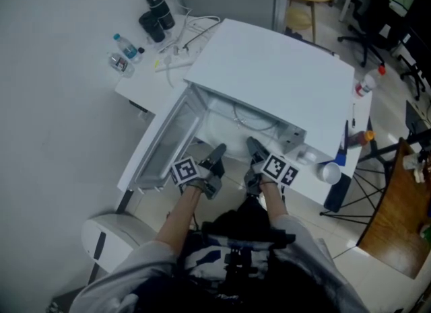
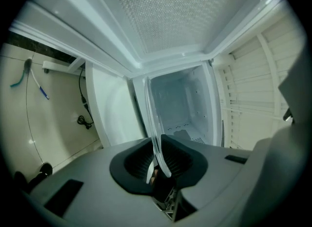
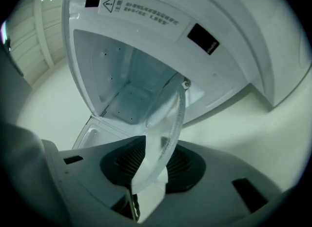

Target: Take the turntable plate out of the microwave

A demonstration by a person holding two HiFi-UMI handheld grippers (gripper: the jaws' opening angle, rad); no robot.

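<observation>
The white microwave [image 1: 269, 69] stands on a white table with its door [image 1: 165, 147] swung open to the left. The clear glass turntable plate [image 2: 155, 123] is seen edge-on in the left gripper view, in front of the empty cavity [image 2: 183, 104]. My left gripper [image 2: 158, 155] is shut on its rim. In the right gripper view the plate [image 3: 165, 118] runs tilted between the dark pads, and my right gripper [image 3: 153, 160] is shut on it. In the head view the left gripper [image 1: 217, 160] and the right gripper [image 1: 256, 150] sit side by side at the microwave's mouth; the glass hardly shows there.
Dark bottles [image 1: 156, 14], a water bottle [image 1: 124, 49] and cables [image 1: 188, 36] lie on the table behind the door. A white cup [image 1: 330, 171] and a bottle [image 1: 363, 86] stand right of the microwave. A white bin [image 1: 111, 234] stands low left, a wooden table [image 1: 397, 217] at right.
</observation>
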